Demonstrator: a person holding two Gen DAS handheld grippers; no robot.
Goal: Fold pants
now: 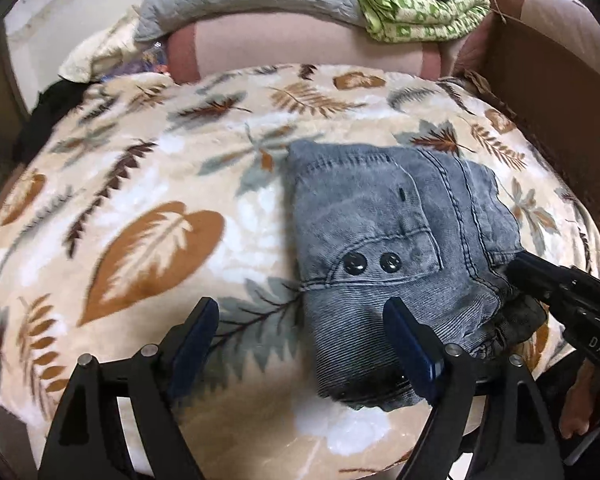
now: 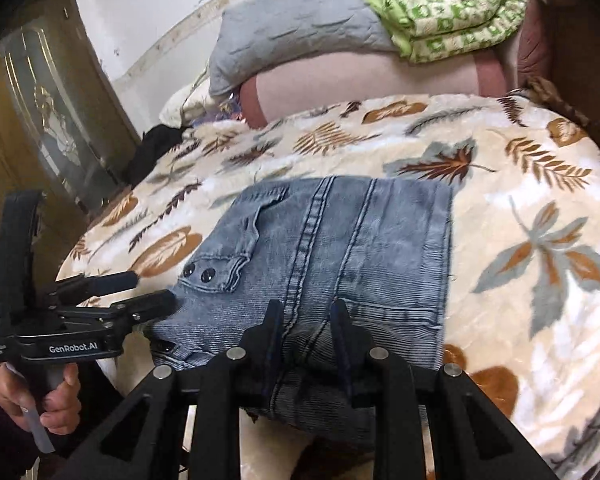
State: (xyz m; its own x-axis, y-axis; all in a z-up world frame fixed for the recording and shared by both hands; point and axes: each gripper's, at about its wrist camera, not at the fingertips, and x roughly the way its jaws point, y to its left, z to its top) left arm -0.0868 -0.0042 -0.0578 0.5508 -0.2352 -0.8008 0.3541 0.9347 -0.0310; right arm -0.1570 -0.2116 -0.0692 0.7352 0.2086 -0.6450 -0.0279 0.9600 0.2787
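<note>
While the folded pants (image 1: 384,240) are laid on the leaf-print blanket (image 1: 148,184), their near edge is pinched by the right gripper (image 2: 306,312); the left gripper (image 1: 300,320) is held spread apart beside them.

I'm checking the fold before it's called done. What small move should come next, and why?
Probably open the right gripper and back it off. The jeans already lie as a compact folded block on the blanket, yet that gripper's fingers sit narrowly astride the near seam, seemingly pinching it. The left gripper is already open, gripping nothing.
</note>
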